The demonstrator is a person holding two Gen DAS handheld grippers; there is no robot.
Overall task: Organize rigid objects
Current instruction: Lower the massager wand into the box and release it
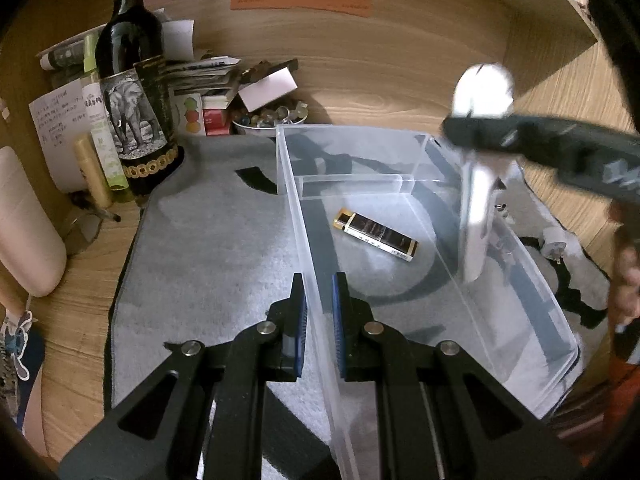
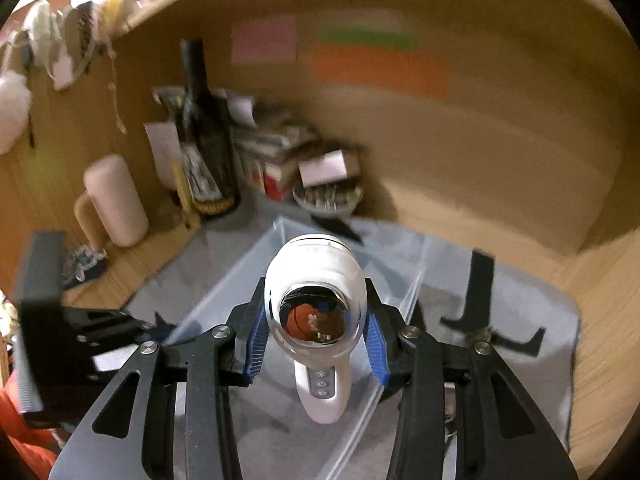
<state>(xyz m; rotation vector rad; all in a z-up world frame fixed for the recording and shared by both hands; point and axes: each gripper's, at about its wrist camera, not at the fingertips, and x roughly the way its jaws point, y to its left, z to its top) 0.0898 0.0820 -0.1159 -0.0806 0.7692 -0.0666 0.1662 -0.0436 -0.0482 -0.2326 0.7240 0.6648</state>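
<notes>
So my left gripper (image 1: 320,300) is clamped on the near wall of the clear plastic bin (image 1: 520,376), and a lighter (image 1: 376,239) lies flat inside on the bin's floor. My right gripper (image 2: 316,340) is squeezing a white handheld fan (image 2: 316,296), hanging over the bin.
</notes>
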